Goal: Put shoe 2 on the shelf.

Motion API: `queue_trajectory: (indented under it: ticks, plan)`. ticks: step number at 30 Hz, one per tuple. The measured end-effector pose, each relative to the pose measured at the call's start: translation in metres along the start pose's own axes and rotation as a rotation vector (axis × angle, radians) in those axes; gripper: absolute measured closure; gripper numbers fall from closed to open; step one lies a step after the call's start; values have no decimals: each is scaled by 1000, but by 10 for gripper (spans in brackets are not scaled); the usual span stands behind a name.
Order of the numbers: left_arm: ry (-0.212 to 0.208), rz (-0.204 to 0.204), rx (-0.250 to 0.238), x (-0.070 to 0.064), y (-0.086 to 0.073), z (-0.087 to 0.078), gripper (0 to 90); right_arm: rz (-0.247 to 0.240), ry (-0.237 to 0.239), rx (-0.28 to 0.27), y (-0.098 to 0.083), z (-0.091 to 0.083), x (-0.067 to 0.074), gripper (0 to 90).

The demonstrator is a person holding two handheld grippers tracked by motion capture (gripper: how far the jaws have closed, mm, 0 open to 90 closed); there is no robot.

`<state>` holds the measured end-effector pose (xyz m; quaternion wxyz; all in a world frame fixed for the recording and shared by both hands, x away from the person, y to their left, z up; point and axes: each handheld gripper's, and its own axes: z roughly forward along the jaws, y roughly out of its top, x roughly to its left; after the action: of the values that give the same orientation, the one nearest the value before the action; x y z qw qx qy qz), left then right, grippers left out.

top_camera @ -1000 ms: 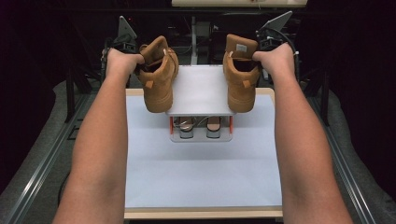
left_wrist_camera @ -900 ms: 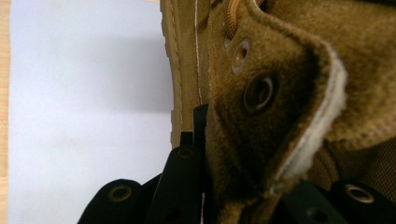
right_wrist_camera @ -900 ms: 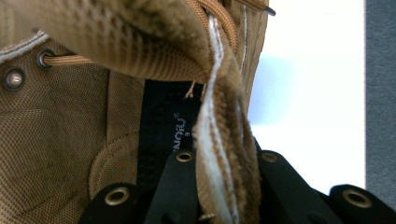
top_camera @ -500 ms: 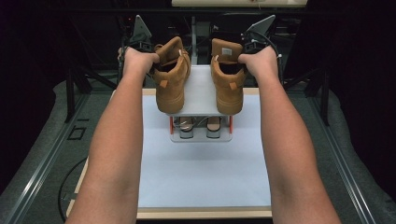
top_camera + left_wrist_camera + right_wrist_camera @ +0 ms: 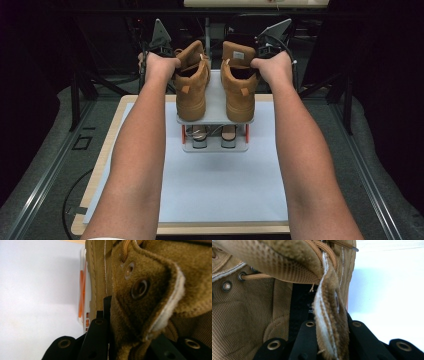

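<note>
Two tan suede boots stand side by side over the white top shelf (image 5: 215, 102) of a small shoe rack, toes toward me. My left gripper (image 5: 172, 64) is shut on the collar of the left boot (image 5: 192, 90). My right gripper (image 5: 256, 61) is shut on the collar of the right boot (image 5: 239, 85). In the left gripper view the black jaws (image 5: 130, 342) pinch the eyelet flap of the left boot (image 5: 150, 277). In the right gripper view the jaws (image 5: 332, 340) clamp the edge of the right boot (image 5: 249, 310) beside its laces.
The rack's lower shelf holds another pair of shoes (image 5: 214, 136) between orange posts. The rack stands at the far end of a white sheet (image 5: 215, 195) on a wooden board. Dark metal frames and rails surround the table.
Both hands have drawn inward toward each other, bringing the two boots from the rack's outer edges to close together over its top shelf and a little lower.
</note>
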<state>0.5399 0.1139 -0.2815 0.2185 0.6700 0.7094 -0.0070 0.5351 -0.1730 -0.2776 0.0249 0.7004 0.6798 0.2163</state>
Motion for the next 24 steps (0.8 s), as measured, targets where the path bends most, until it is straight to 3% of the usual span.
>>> queue_trajectory:
  ticks: [7, 15, 24]
  plan:
    - [-3, -8, 9, -4, 0, 9, 853, 13, 10, 19, 4, 6, 0, 845]
    - [-24, -32, -23, -3, -5, 12, 848, 29, 24, 6, 4, 9, 2, 842]
    - [-8, -12, -24, -9, -5, 15, 834, 31, 36, 6, 6, 12, 5, 839]
